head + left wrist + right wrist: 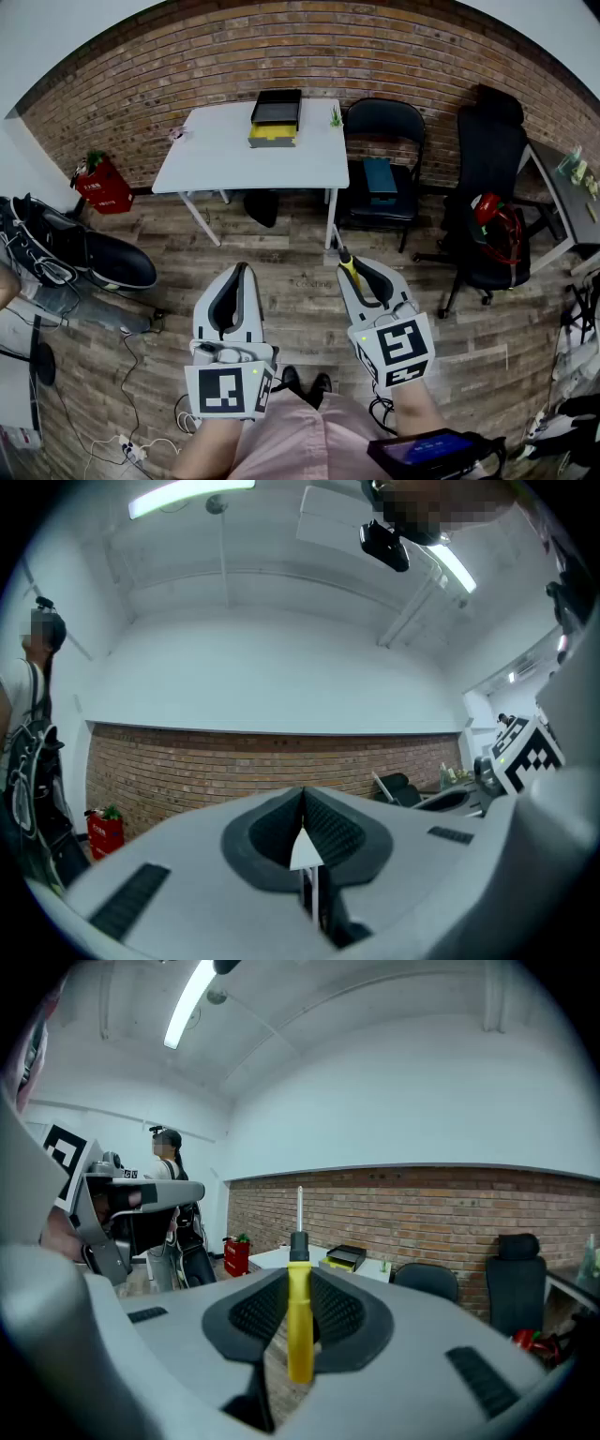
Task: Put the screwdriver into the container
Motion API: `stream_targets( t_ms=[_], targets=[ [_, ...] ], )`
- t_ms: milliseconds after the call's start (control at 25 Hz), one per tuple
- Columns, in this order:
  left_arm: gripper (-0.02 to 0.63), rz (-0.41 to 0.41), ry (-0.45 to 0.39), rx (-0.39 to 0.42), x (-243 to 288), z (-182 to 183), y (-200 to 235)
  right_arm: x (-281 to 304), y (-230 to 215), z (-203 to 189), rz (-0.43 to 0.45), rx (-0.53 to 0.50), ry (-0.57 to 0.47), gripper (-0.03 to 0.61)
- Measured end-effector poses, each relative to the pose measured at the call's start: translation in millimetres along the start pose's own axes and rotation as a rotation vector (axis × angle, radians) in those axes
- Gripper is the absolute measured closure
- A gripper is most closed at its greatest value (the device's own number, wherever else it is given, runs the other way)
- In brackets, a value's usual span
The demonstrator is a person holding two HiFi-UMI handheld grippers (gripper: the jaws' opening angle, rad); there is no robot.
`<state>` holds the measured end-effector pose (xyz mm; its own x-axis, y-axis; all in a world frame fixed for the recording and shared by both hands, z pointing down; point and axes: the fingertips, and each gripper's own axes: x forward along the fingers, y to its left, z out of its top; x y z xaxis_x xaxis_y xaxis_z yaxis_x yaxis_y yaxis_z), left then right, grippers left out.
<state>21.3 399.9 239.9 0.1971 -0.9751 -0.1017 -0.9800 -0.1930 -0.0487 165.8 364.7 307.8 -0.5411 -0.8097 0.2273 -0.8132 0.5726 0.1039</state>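
Head view: container [276,115], a black tray well apart on white table [216,150], interior indistinct. Right gripper [359,279] clamps yellow-handled screwdriver [300,1321], shaft barely discernible here. Left gripper [238,274] jaws together, empty.

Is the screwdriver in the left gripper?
No, the screwdriver is clamped in the right gripper; the left gripper is shut on nothing.
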Motion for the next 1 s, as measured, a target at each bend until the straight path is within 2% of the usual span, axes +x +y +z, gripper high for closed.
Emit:
stream_targets(
  t_ms=[600,1000],
  targets=[
    [0.601,0.018,0.027,-0.004,0,-11,-10,-4,-14,-4,0.003,0.011,-0.008,0.503],
    [0.601,0.059,0.030,-0.047,43,-35,40,65,-25,-1,0.008,0.010,0.014,0.502]
  ],
)
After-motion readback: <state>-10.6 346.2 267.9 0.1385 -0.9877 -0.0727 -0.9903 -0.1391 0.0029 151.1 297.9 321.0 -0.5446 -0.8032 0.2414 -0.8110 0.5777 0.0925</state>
